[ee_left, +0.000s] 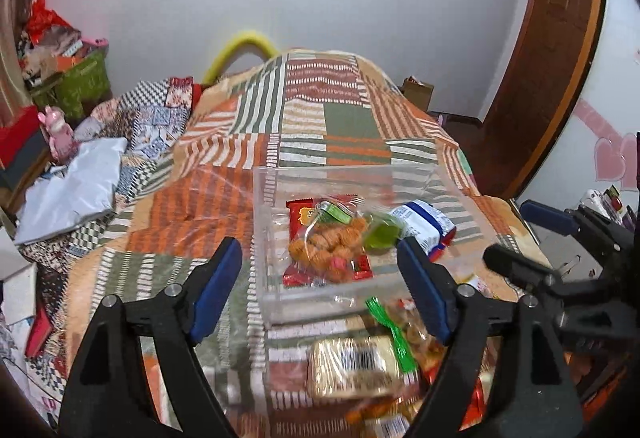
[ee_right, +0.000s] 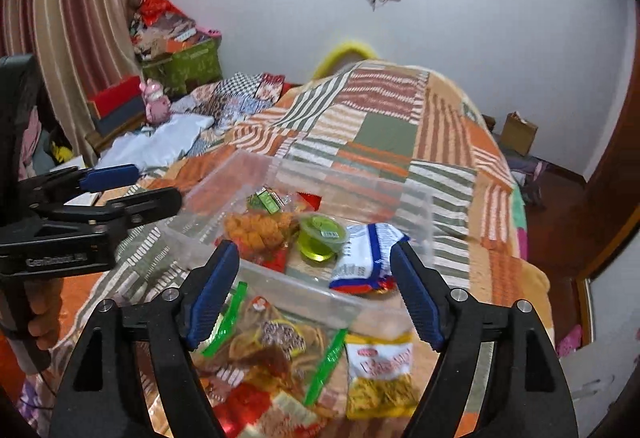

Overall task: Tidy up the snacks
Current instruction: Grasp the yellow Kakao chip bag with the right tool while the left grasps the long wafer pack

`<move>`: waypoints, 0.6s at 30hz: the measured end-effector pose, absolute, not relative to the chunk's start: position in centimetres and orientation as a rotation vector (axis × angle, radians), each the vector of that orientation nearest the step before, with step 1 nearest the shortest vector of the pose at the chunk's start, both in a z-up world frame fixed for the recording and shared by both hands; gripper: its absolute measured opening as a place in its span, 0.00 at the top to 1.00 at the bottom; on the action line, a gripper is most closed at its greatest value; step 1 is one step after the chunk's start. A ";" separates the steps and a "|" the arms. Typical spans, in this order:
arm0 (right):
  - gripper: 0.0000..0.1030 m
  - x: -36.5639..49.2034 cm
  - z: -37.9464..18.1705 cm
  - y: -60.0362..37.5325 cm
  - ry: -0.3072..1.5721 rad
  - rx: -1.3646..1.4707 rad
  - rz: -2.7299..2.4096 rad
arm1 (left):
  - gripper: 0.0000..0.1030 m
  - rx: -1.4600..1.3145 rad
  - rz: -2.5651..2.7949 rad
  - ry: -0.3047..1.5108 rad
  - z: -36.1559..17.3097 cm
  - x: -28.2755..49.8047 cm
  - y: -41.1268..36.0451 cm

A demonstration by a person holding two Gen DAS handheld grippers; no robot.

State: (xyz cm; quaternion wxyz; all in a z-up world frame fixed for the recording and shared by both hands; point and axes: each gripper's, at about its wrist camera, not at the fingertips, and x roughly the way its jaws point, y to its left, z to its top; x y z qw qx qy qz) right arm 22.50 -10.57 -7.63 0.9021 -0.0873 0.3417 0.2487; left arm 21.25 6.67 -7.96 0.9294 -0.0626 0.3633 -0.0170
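Left gripper (ee_left: 320,286) and right gripper (ee_right: 316,292): jaws spread, nothing between pads. Clear plastic box (ee_left: 264,238) just beyond the fingertips; inside it a bag of orange puffs (ee_left: 324,242), green jelly cup (ee_right: 320,238), blue-white packet (ee_right: 360,258). Loose snack packets (ee_right: 280,350) beneath the fingers, on patchwork blanket (ee_left: 320,117)

Just below the left claw (ee_left: 320,290), a wrapped pack (ee_left: 352,366) is smeared by blur, its barcode unreadable. Below the right claw (ee_right: 316,294), the heap of loose snack packets (ee_right: 256,370) runs off the bottom edge; the yellow packet (ee_right: 380,378) has illegible print.
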 end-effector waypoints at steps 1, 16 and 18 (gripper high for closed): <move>0.27 22.3 -7.5 -11.0 0.703 -0.174 0.509 | 0.18 -0.122 -0.033 0.738 -7.6 20.5 6.6; 0.26 19.1 -9.9 -18.7 0.770 -0.080 0.373 | 0.11 -0.093 0.080 0.848 -12.2 12.9 10.2; 0.26 19.0 -10.9 -19.6 0.797 -0.061 0.359 | 0.11 -0.102 0.093 0.882 -13.6 12.3 10.7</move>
